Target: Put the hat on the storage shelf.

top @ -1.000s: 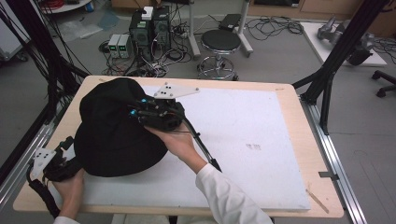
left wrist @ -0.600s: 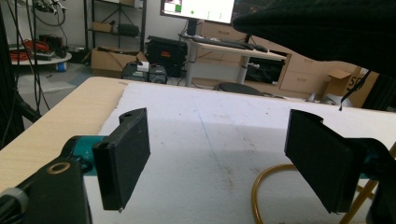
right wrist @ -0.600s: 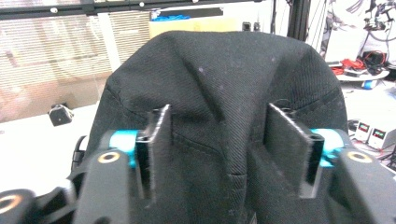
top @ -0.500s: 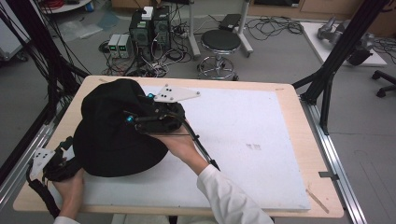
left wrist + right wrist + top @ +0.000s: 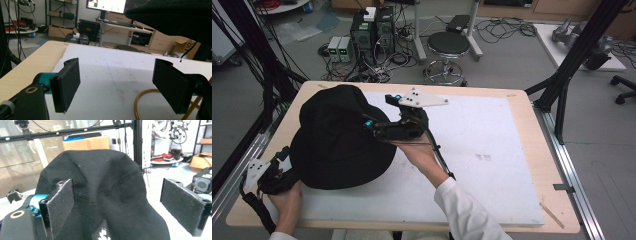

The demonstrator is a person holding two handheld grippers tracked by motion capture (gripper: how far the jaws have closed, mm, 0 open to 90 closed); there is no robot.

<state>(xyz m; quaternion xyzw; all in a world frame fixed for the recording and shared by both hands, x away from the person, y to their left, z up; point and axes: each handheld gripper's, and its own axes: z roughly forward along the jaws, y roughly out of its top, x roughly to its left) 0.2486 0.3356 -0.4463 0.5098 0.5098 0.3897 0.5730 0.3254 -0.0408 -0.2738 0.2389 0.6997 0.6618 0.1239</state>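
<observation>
A black bucket hat (image 5: 337, 140) lies on the left part of the white foam board (image 5: 492, 150), crown up and slumped, its brim spread flat and reaching toward the board's near left corner. It looks soft and light, a woven cloth that creases under its own weight, so it will likely fold and drag rather than lift as one stiff piece; the stitched brim edge seems the firmest place to pinch, the crown the loosest.

The right gripper (image 5: 117, 202) sits at the hat's right side, its jaws having just been opening; they now stand wide with the crown between them, the pads (image 5: 61, 202) not pressing on the cloth. The left gripper (image 5: 116, 87) rests at the hat's near left edge, jaws spread apart over bare board, the brim hanging above them untouched.
</observation>
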